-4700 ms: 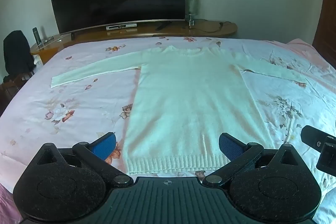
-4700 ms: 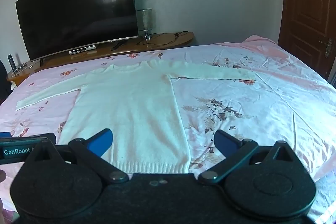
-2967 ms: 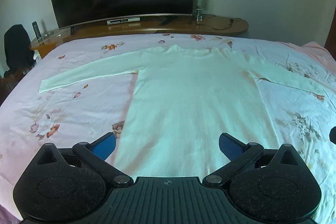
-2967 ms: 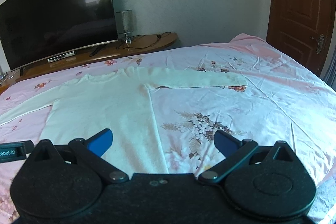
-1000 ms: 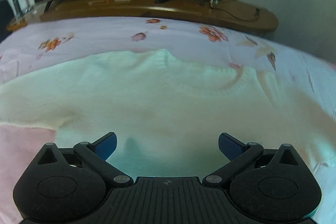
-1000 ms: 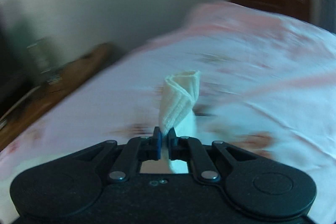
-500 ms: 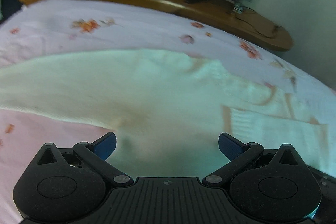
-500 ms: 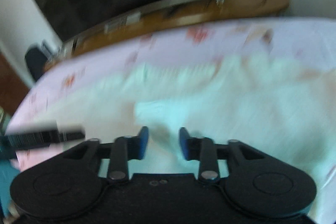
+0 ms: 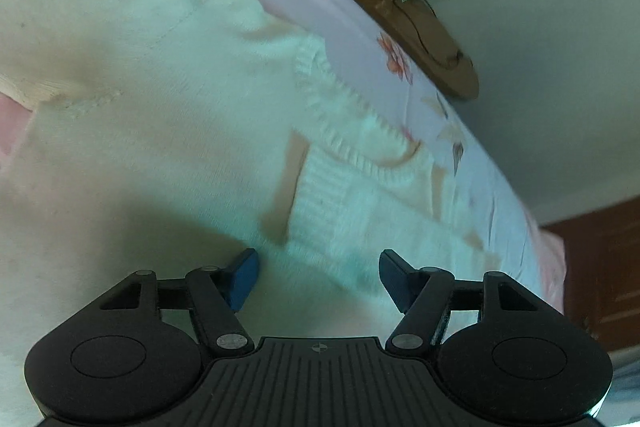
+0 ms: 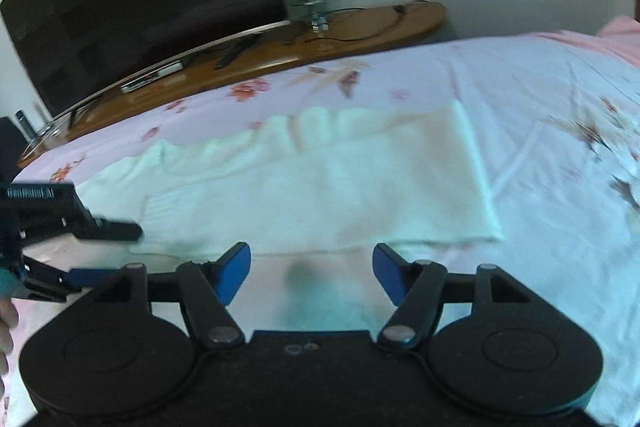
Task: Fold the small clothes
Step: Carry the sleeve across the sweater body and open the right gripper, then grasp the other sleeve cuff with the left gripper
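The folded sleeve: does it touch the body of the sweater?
Touching. The right wrist view shows the sleeve lying flat across the sweater.

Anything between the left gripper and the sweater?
Nothing visible. The left gripper hangs over the sweater with jaws open, near the folded-in sleeve; only knit shows between them.

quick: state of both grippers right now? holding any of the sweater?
Left gripper: open, has just been closing, over the sweater, gripping nothing.
Right gripper: open, has just been opening, nothing between its pads.
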`<state>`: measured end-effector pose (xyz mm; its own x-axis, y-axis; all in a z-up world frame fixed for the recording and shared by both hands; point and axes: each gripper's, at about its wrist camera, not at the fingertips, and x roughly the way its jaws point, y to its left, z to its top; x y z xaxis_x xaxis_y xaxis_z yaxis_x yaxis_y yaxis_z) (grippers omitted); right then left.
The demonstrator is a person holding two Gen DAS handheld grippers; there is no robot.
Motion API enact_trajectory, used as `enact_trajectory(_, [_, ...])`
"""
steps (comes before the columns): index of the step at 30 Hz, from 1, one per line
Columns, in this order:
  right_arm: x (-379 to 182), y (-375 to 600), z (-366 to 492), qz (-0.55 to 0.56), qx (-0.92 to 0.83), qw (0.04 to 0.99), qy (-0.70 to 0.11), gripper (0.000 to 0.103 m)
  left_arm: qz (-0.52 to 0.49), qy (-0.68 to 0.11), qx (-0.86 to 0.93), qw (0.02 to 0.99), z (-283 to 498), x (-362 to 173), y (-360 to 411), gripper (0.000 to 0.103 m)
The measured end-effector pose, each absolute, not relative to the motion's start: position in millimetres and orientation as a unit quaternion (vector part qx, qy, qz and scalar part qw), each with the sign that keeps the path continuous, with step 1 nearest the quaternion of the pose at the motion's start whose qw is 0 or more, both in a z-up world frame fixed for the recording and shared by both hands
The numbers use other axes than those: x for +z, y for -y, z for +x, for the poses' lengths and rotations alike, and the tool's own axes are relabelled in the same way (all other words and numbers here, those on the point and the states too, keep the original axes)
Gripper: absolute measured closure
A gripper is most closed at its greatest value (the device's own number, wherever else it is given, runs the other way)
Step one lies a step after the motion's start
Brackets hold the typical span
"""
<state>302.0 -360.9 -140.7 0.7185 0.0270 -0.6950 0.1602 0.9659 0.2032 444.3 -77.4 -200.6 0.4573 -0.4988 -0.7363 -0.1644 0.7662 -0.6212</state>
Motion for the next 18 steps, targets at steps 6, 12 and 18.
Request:
enact_trajectory(6, [-156,378,296,0.116,-0.071,0.916,-0.378,0.036,-0.344,-0.492,-0.1,0.793,452,-201,91,0.074])
enact_trajectory(12, [-161,385,298,0.1,-0.115,0.912,-0.38,0.036,-0.341,-0.464,-0.097,0.812,451,-187,90,0.099])
enact_trajectory(18, [-168,394,312,0.113,-0.14,0.908,-0.377,0.036,-0.331,-0.383,-0.101,0.856,455,-132,59,0.099])
